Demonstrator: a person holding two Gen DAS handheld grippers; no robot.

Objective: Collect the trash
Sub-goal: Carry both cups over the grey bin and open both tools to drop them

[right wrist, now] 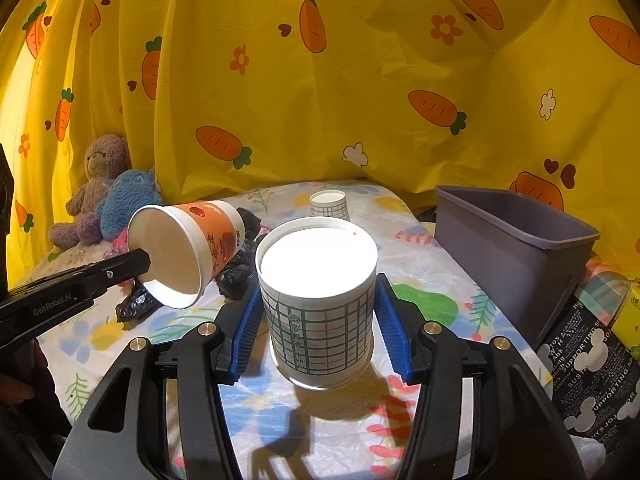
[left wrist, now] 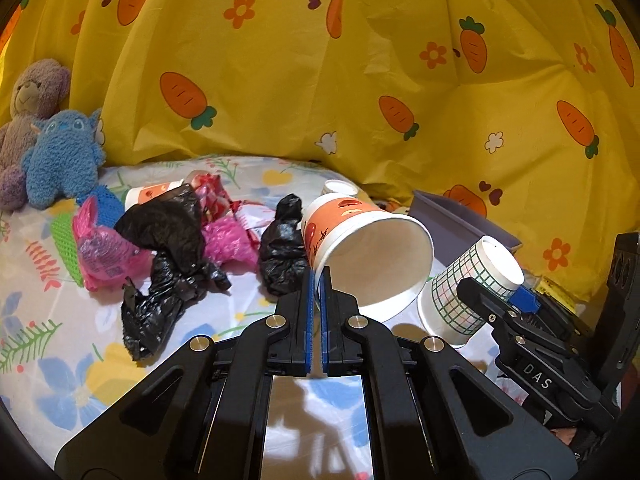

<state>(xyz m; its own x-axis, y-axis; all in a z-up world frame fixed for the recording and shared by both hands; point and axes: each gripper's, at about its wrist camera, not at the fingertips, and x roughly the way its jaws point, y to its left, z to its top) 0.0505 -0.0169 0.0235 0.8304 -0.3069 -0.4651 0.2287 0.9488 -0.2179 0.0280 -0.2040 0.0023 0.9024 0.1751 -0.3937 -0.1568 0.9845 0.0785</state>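
My left gripper is shut on the rim of an orange-and-white paper cup and holds it tilted above the table, its mouth toward the camera. The same cup shows in the right wrist view. My right gripper is closed around an upside-down checked paper cup, which is lifted above its shadow; it also shows in the left wrist view. Black bags, pink bags and red wrappers lie on the table at left. Another checked cup stands upside down further back.
A grey plastic bin stands at the right of the table. Two plush toys sit at the back left against the yellow carrot-print curtain. A third orange cup lies behind the bags. A black printed bag lies at the right edge.
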